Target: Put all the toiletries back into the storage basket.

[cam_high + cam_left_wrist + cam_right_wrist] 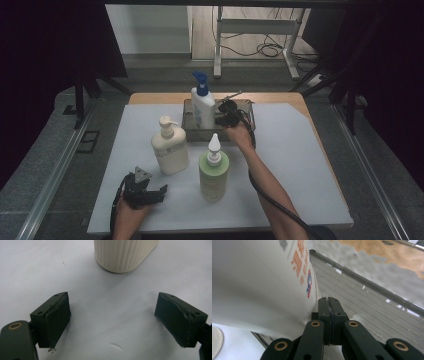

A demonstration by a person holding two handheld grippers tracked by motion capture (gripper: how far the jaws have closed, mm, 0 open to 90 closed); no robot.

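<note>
Upright, white pump bottle with blue pump head.

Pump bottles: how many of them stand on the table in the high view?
3. The blue-pump bottle stands in the tray at the back. The cream bottle stands on the mat left of centre. The green bottle stands nearer, right of it. None looks hidden.

Green bottle, cream pump btl

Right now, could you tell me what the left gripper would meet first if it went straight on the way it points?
Most likely the cream pump bottle: it stands ahead of the open left gripper, slightly off centre, with bare white table cover between. How far off is unclear.
</note>
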